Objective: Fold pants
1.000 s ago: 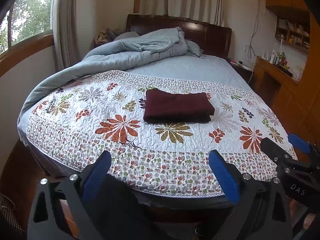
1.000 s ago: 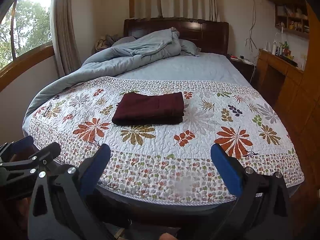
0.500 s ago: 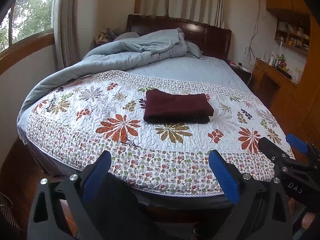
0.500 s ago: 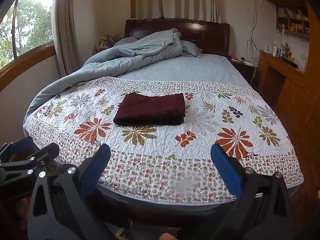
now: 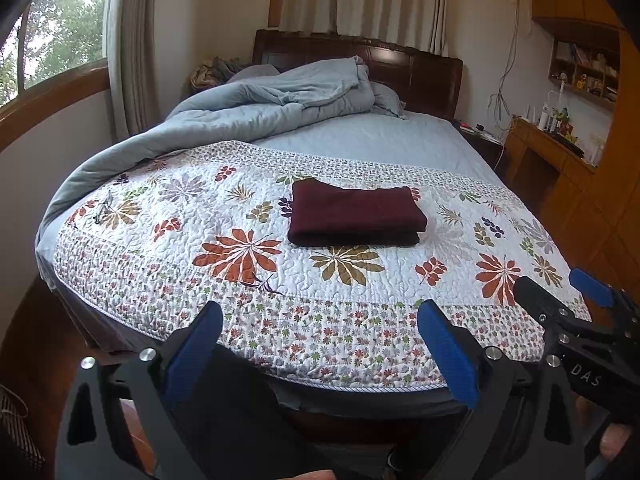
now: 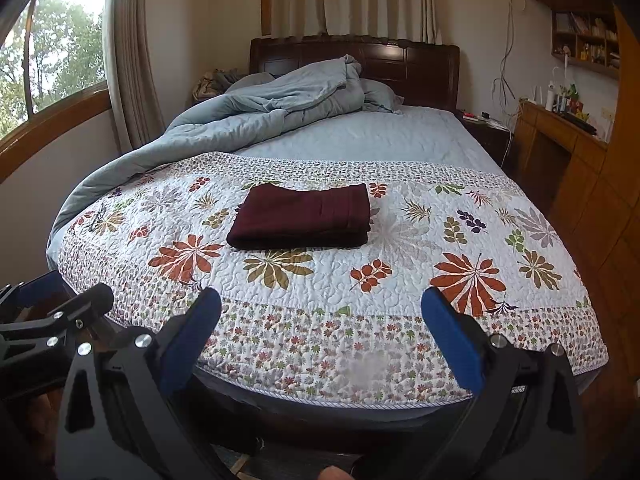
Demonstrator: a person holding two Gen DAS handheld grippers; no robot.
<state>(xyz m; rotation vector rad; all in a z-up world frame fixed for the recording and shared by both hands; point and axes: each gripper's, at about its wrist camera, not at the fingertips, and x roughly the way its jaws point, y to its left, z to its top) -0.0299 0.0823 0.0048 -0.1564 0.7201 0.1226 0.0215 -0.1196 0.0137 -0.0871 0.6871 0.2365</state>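
The dark maroon pants [image 5: 354, 214] lie folded into a neat rectangle on the floral quilt [image 5: 248, 300], near the middle of the bed; they also show in the right wrist view [image 6: 304, 218]. My left gripper [image 5: 320, 346] is open and empty, held back beyond the foot of the bed. My right gripper [image 6: 322, 338] is open and empty too, at the same distance. Each gripper shows at the edge of the other's view: the right one [image 5: 568, 300] and the left one [image 6: 60, 300].
A rumpled grey-blue duvet [image 5: 256, 112] is heaped at the head of the bed before the dark headboard [image 5: 400, 64]. A window [image 5: 52, 44] is on the left. A wooden desk and shelves [image 5: 560, 140] stand on the right.
Both grippers have drawn back slightly from the bed, so it looks a little farther. The folded pants have not moved.
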